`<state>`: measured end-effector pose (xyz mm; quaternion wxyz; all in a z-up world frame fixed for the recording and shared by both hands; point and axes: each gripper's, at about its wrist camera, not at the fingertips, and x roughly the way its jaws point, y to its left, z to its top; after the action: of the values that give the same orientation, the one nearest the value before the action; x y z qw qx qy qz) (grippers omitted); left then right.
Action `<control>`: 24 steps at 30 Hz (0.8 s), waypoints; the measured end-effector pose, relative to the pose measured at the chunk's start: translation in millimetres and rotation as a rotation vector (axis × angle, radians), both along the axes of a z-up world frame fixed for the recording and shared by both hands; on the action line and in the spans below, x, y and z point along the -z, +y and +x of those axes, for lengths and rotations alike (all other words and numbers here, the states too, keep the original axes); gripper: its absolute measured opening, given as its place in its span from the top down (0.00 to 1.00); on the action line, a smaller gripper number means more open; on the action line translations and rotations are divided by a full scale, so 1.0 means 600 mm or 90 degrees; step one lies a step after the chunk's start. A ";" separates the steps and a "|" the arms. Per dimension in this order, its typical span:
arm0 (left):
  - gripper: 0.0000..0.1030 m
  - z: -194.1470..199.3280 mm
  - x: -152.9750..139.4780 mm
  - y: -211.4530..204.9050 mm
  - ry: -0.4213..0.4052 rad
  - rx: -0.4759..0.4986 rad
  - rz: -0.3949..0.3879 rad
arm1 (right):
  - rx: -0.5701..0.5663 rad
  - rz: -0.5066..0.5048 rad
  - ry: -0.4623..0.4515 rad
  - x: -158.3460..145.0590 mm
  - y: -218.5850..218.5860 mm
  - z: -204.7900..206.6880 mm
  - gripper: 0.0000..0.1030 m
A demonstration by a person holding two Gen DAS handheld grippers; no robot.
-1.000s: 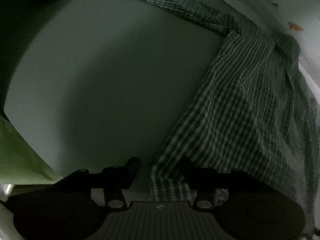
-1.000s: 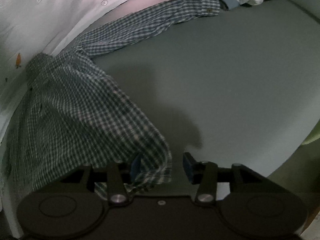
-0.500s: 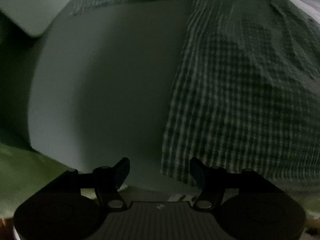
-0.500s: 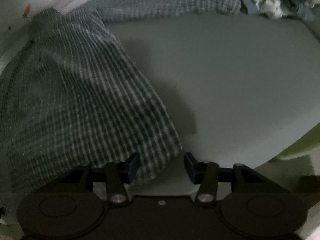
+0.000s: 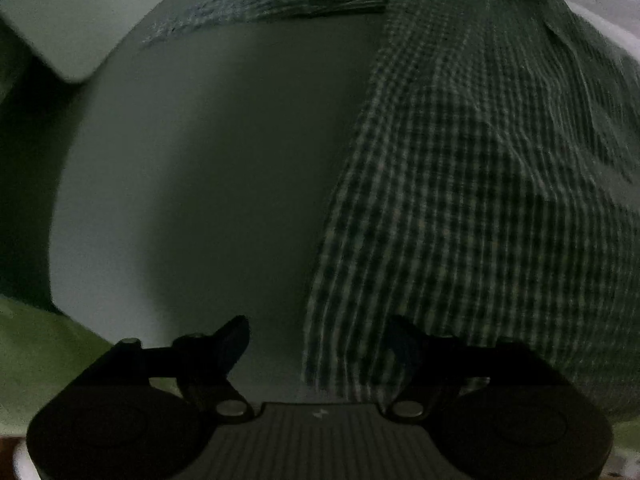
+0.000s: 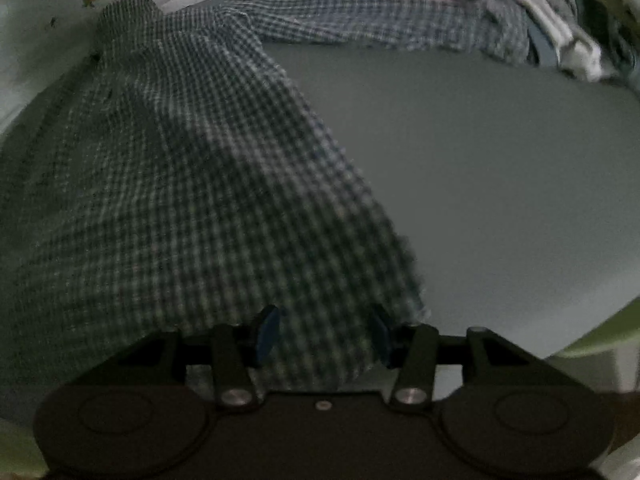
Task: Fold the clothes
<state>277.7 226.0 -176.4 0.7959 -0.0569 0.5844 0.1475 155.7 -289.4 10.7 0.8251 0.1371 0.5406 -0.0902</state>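
Note:
A green-and-white checked shirt (image 5: pixel 480 184) lies spread on a grey table (image 5: pixel 208 184), one sleeve (image 5: pixel 280 0) stretched out far left. In the right wrist view the shirt (image 6: pixel 180 184) fills the left half, its other sleeve (image 6: pixel 380 20) reaching toward the far right. My left gripper (image 5: pixel 320 340) is open, with the shirt's near left hem corner lying between its fingers. My right gripper (image 6: pixel 324 332) is open, with the near right hem corner between its blue-padded fingers (image 6: pixel 268 332).
A pile of other clothes (image 6: pixel 560 28) sits at the table's far right. A pale box-like object (image 5: pixel 80 20) stands at the far left. A person in a white garment (image 6: pixel 48 40) stands behind the shirt collar. Green flooring (image 5: pixel 36 352) shows beyond the table's near edge.
Both grippers have drawn back toward the near table edge, pulling the shirt flatter. The left jaws, closed on the hem a second ago, now stand open.

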 end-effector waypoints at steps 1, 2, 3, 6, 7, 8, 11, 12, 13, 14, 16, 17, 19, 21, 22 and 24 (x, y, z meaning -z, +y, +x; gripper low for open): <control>0.19 -0.002 -0.002 0.009 -0.009 -0.012 -0.011 | 0.003 0.002 -0.007 -0.002 0.002 0.000 0.34; 0.19 -0.003 -0.005 0.018 -0.017 -0.023 -0.021 | 0.005 0.003 -0.014 -0.004 0.005 0.001 0.32; 0.19 -0.002 -0.008 0.028 -0.027 -0.031 -0.027 | 0.007 -0.004 -0.022 -0.006 0.010 0.004 0.28; 0.15 0.004 -0.022 0.050 -0.058 -0.044 -0.032 | -0.005 -0.032 -0.047 -0.014 0.029 0.031 0.08; 0.13 0.007 -0.027 0.058 -0.070 -0.047 -0.031 | -0.013 -0.039 -0.057 -0.014 0.039 0.043 0.00; 0.13 0.010 -0.033 0.066 -0.081 -0.050 -0.031 | -0.024 -0.039 -0.067 -0.012 0.046 0.053 0.00; 0.11 0.019 -0.040 0.099 -0.101 -0.057 -0.033 | -0.062 -0.030 -0.080 -0.001 0.072 0.084 0.00; 0.10 0.021 -0.041 0.107 -0.104 -0.061 -0.033 | -0.075 -0.025 -0.081 0.004 0.081 0.094 0.00; 0.10 0.021 -0.043 0.105 -0.107 -0.068 -0.032 | -0.083 -0.023 -0.085 0.010 0.092 0.104 0.00; 0.10 0.023 -0.045 0.106 -0.111 -0.075 -0.029 | -0.090 -0.020 -0.089 0.016 0.102 0.113 0.00; 0.10 0.027 -0.049 0.116 -0.119 -0.094 -0.018 | -0.085 -0.035 -0.125 0.021 0.121 0.126 0.00; 0.10 0.030 -0.051 0.121 -0.123 -0.103 -0.012 | -0.083 -0.043 -0.146 0.022 0.130 0.133 0.00; 0.10 0.036 -0.053 0.144 -0.136 -0.124 -0.015 | -0.082 -0.049 -0.178 0.026 0.142 0.156 0.00; 0.10 0.067 -0.043 0.173 -0.151 -0.129 -0.030 | -0.075 -0.059 -0.202 0.036 0.158 0.183 0.00; 0.10 0.082 -0.037 0.189 -0.157 -0.091 -0.046 | -0.071 -0.064 -0.214 0.042 0.166 0.197 0.00; 0.10 0.112 -0.031 0.219 -0.178 -0.099 -0.061 | -0.072 -0.088 -0.228 0.054 0.191 0.229 0.00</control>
<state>345.0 357.5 -157.8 0.8521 -0.1598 0.4680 0.1712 293.2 -175.1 -21.7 0.9191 0.0637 0.3849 -0.0549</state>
